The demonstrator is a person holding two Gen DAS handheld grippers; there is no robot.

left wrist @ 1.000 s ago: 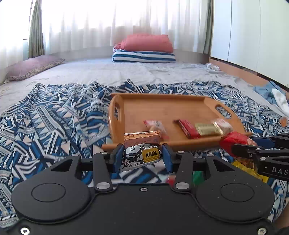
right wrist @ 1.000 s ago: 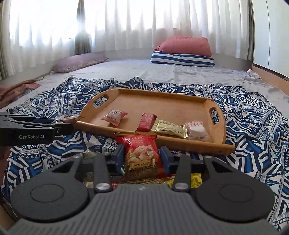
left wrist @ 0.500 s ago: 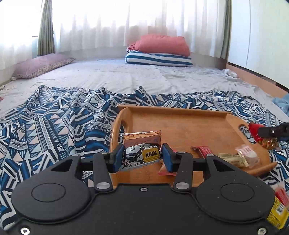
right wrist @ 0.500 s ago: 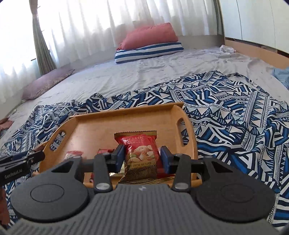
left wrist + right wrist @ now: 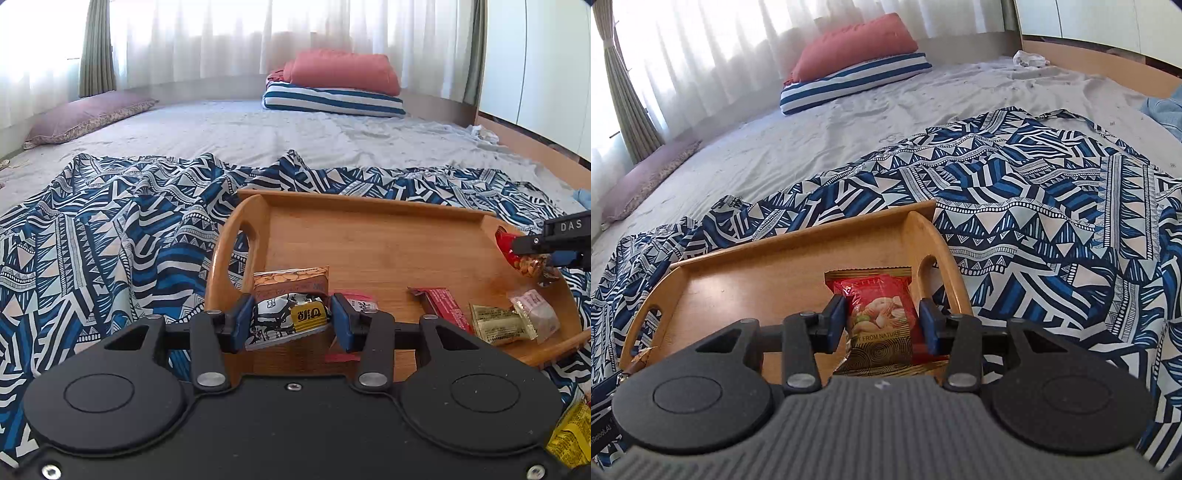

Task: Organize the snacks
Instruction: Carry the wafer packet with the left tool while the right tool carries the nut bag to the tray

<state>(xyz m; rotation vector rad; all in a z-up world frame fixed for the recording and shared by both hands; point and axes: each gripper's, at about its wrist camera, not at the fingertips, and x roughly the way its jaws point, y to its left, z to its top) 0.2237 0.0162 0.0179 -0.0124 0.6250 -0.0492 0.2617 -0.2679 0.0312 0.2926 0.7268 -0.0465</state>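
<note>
A black-and-white snack packet (image 5: pixel 286 317) is clamped between the pads of the left gripper (image 5: pixel 291 321) above the left end of the wooden tray (image 5: pixel 369 206), its long axis running away from the camera. A red nut packet (image 5: pixel 881 317) is pinched in the right gripper (image 5: pixel 882 321) above the tray's right end, its length pointing forward along the fingers, sealed edge farthest.

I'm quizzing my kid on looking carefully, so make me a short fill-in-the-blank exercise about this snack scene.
1. The left gripper holds a black-and-white snack pack with a ____ label.
2. The right gripper is shut on a ____ nut packet.
3. The snacks go on a ____ tray.
4. The tray sits on a blue patterned ____.

Missing words: yellow; red; wooden; cloth
</note>
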